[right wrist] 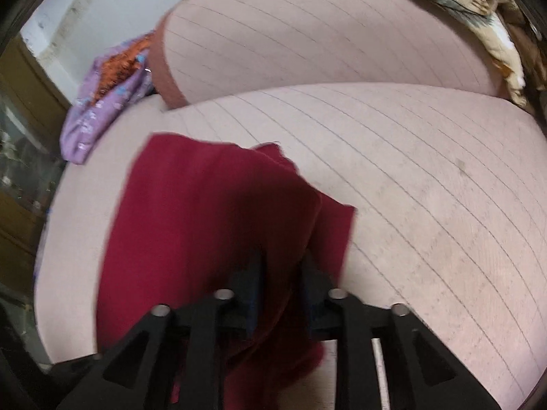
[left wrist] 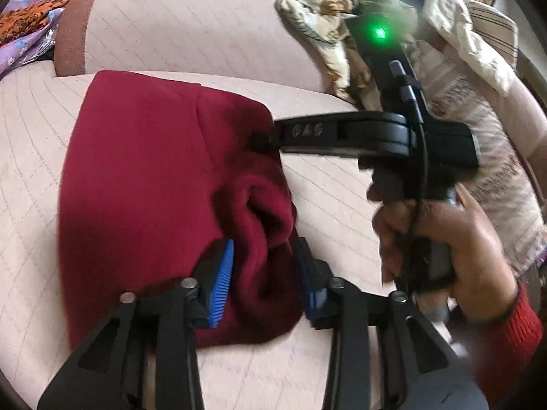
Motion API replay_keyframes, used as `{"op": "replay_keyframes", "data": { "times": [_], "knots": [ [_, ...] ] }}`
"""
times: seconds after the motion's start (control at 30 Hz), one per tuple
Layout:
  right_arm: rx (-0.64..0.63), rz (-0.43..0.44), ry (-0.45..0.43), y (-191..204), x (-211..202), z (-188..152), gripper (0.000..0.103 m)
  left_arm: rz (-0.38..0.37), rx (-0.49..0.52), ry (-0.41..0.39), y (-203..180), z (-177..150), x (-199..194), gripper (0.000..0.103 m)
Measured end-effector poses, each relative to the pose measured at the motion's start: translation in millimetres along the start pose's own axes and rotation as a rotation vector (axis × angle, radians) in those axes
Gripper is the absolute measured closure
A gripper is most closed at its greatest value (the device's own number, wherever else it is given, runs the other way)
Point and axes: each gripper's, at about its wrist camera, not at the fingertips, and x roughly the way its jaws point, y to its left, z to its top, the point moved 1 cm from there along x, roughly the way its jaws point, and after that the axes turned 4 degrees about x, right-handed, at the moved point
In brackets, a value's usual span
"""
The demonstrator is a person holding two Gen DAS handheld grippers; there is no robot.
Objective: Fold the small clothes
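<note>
A dark red garment (left wrist: 143, 171) lies on the pink quilted sofa seat (left wrist: 30, 157). My left gripper (left wrist: 265, 273) has its blue-padded fingers (left wrist: 224, 273) either side of a bunched fold at the garment's near right edge, pressing on it. My right gripper (left wrist: 263, 140) reaches in from the right and pinches the garment's far right edge. In the right wrist view the red garment (right wrist: 205, 212) hangs lifted from my right gripper (right wrist: 280, 283), whose fingers are closed on the cloth.
A beige patterned cloth pile (left wrist: 335, 24) and a striped cloth (left wrist: 492, 27) lie at the back right. A purple and orange cloth (right wrist: 106, 102) lies at the sofa's left end, beside the backrest (right wrist: 307, 27). A hand with a red sleeve (left wrist: 454, 249) holds the right gripper.
</note>
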Motion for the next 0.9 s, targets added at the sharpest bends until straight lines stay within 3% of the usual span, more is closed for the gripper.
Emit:
{"op": "replay_keyframes", "data": {
  "times": [0.03, 0.1, 0.23, 0.37, 0.43, 0.5, 0.53, 0.6, 0.67, 0.73, 0.8, 0.87, 0.9],
  "knots": [
    [0.005, -0.015, -0.017, -1.5, -5.1, -1.1, 0.065, 0.005, 0.01, -0.009, 2.0, -1.9, -10.4, 0.052],
    [0.026, -0.021, -0.059, -5.1, -24.7, -2.5, 0.065, 0.035, 0.022, -0.064, 11.0, -6.5, -38.2, 0.045],
    [0.001, 0.097, -0.145, 11.7, -68.2, -11.1, 0.065, 0.19, 0.034, -0.128, 36.6, -8.6, -65.7, 0.045],
    [-0.111, 0.212, -0.099, 51.3, -68.1, -30.2, 0.069, 0.255, -0.024, -0.087, 60.4, -13.4, -53.4, 0.045],
    [-0.148, 0.176, -0.069, 55.5, -57.9, -40.8, 0.071, 0.27, -0.038, -0.043, 67.1, -25.4, -42.7, 0.045],
    [-0.178, 0.076, -0.022, 51.0, -40.5, -56.2, 0.072, 0.256, -0.041, -0.011, 69.9, -35.9, -35.1, 0.042],
    [-0.185, 0.027, -0.001, 45.2, -32.6, -63.4, 0.075, 0.255, -0.039, -0.006, 68.3, -41.9, -36.3, 0.041],
    [-0.182, 0.013, 0.014, 33.8, -27.0, -73.9, 0.075, 0.266, -0.023, -0.021, 66.6, -44.7, -39.7, 0.039],
    [-0.15, 0.034, 0.002, 25.3, -36.3, -76.4, 0.065, 0.279, -0.017, -0.032, 66.7, -42.6, -44.4, 0.037],
    [-0.114, 0.052, -0.027, 21.6, -48.5, -74.3, 0.065, 0.283, -0.025, -0.046, 67.2, -36.1, -46.0, 0.034],
    [-0.092, 0.062, -0.075, 20.2, -61.1, -70.4, 0.057, 0.288, -0.038, -0.064, 70.6, -28.3, -47.6, 0.029],
    [-0.067, 0.063, -0.124, 17.4, -65.7, -65.6, 0.014, 0.287, -0.061, -0.072, 76.7, -20.7, -42.7, 0.027],
    [-0.046, 0.069, -0.139, 10.8, -67.5, -63.8, 0.008, 0.283, -0.075, -0.073, 80.2, -17.9, -39.8, 0.026]
  ]
}}
